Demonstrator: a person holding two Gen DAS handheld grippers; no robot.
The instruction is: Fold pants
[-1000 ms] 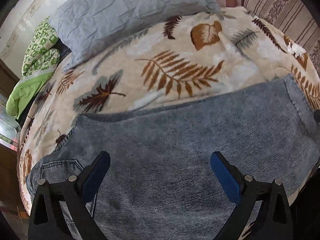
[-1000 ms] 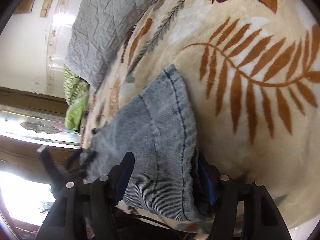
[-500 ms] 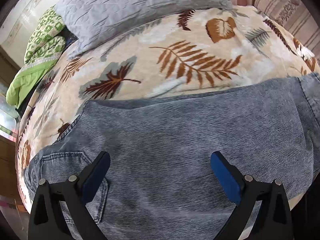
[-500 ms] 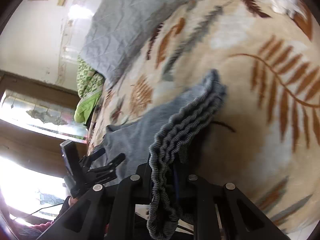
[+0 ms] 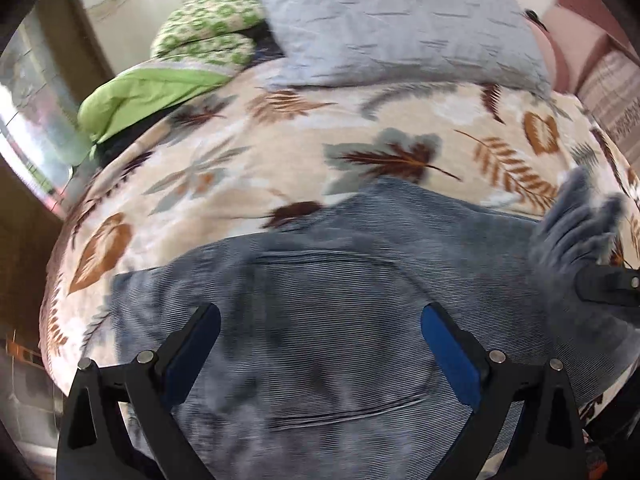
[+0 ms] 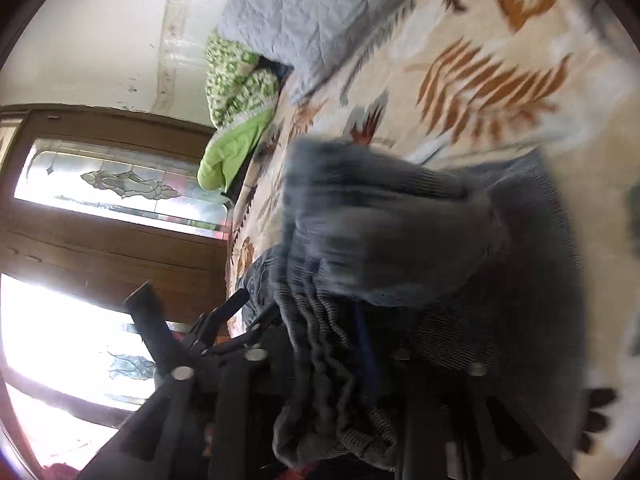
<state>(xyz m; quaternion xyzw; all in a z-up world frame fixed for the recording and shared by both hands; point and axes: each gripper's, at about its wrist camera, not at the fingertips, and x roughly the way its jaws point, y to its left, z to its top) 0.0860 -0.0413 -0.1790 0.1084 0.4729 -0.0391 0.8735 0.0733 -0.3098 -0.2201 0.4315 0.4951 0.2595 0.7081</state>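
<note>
Grey-blue denim pants lie on a leaf-patterned bedspread. My left gripper hovers over the seat of the pants, open, with nothing between its blue pads. In the right wrist view, my right gripper has a bunched leg end of the pants between its jaws, which are opening. The cloth hangs in folds over the fingers and hides the fingertips. The left wrist view shows that bunch raised off the bed at the right, above the right gripper.
A grey quilted pillow and a green patterned quilt lie at the head of the bed. A striped cushion sits far right. A wooden door with glass panes stands beyond the bed's left edge.
The right gripper closed on the leg end, lifted it and carried it over the pants towards the left gripper. The left gripper slid along the pants and stayed open.
</note>
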